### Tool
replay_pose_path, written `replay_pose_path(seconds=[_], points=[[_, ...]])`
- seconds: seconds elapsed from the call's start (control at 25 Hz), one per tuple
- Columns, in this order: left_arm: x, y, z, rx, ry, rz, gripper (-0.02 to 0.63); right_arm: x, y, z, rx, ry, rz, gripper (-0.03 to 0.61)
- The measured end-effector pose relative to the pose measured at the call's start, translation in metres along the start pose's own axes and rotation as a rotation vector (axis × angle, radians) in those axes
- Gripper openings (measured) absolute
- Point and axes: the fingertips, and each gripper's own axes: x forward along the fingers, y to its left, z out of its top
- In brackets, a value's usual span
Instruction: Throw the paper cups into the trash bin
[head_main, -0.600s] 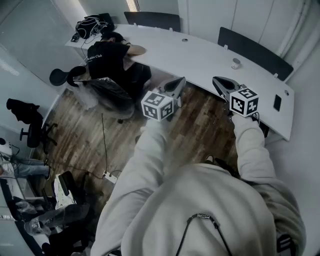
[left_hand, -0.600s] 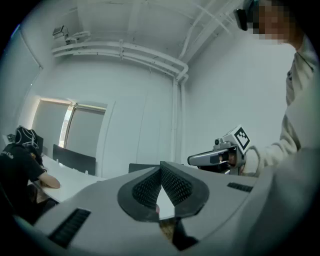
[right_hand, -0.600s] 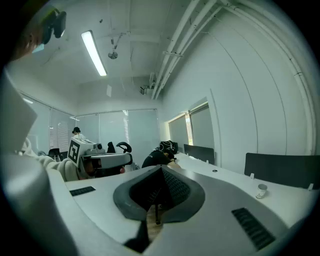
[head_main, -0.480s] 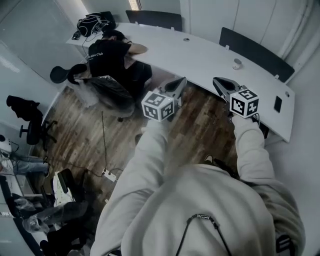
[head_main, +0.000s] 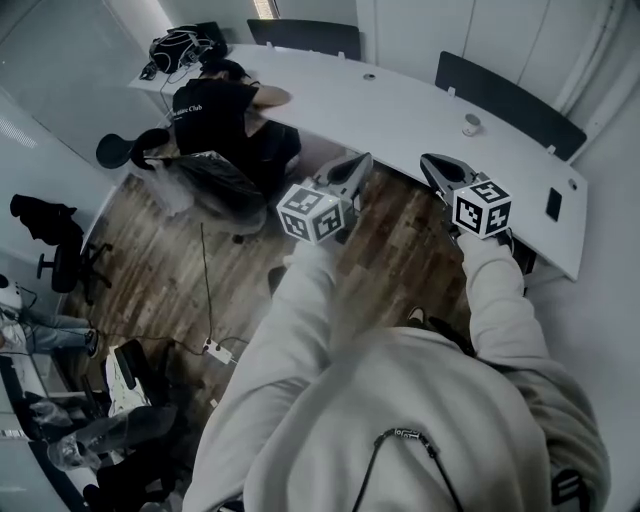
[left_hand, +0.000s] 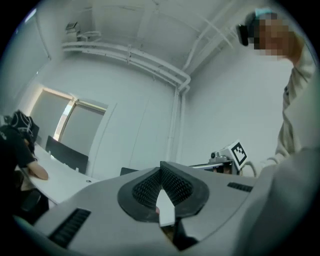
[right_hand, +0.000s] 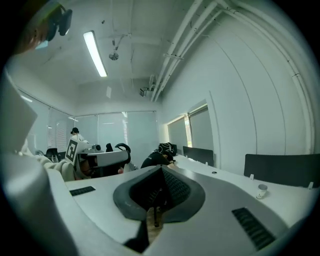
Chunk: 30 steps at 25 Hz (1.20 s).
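Left gripper (head_main: 357, 163) and right gripper (head_main: 430, 162) stayed closed and empty, barely moved; you hadn't reached the small paper cup (head_main: 472, 124) by the curved white desk's (head_main: 400, 100) far edge.

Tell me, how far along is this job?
Done: nothing shows; the small white paper cup stands on the long white curved table. In hand: nothing; the left gripper and right gripper are shut, empty. Left: picking it up and throwing it away.
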Motion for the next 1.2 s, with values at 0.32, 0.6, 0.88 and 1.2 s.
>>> replay_pose_path(seconds=[0.32, 0.6, 0.88, 1.2], points=[[0.024, 0.012, -0.03, 0.011, 0.083, 0.082, -0.006, -0.012, -0.029, -0.017, 0.051, 0.038, -0.031, 0.018], [0.066, -0.003, -0.039, 0.045, 0.093, 0.038, -0.006, -0.021, -0.067, -0.032, 0.041, 0.055, -0.077, 0.018], [0.153, 0.003, -0.057, 0.065, 0.146, 0.084, -0.006, -0.037, -0.145, -0.034, 0.094, 0.042, -0.107, 0.018], [0.273, -0.031, -0.051, 0.075, 0.134, 0.004, -0.006, -0.07, -0.224, -0.01, 0.06, -0.034, -0.159, 0.018]])
